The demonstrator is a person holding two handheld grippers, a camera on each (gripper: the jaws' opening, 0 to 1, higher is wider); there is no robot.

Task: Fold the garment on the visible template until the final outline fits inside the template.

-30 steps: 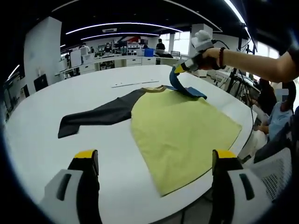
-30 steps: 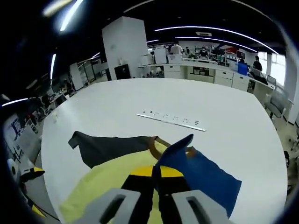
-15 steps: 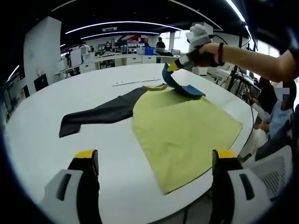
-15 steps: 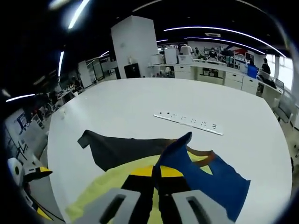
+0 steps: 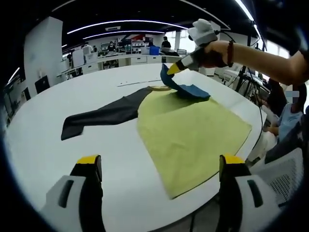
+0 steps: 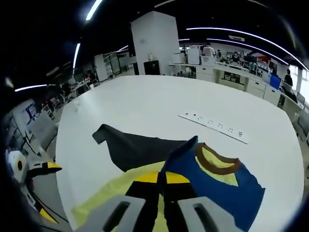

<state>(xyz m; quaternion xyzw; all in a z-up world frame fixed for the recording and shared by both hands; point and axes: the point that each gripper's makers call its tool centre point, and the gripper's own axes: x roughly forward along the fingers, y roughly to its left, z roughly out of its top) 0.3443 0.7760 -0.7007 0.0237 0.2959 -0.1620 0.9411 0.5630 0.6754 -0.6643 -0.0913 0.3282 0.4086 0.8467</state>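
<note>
Step in hand looks like the first sleeve fold: the right gripper (image 5: pixel 170 69) has the blue sleeve (image 6: pixel 217 186) pinched between closed jaws and lifted over the shirt (image 5: pixel 193 133), which lies flat on the white table (image 5: pixel 72 96), yellow body toward the near edge, dark grey sleeve (image 5: pixel 104 116) spread out to the far side. To do it well, the sleeve should be carried straight across the yellow panel, kept low and taut so the crease forms along the shoulder line, then laid flat before release; dragging would skew the body. No template outline can be made out on the table, so fit cannot be judged from here. In the left gripper view the person's forearm (image 5: pixel 260 60) reaches in from the right, hand (image 5: pixel 212 50) wrapped round the gripper handle, gripper angled down toward the collar (image 6: pixel 217 162). The left gripper (image 5: pixel 159 166) hovers near the table's near edge, jaws wide apart, holding nothing, well clear of the fabric. A long white strip (image 6: pixel 215 128) lies beyond the shirt.
</note>
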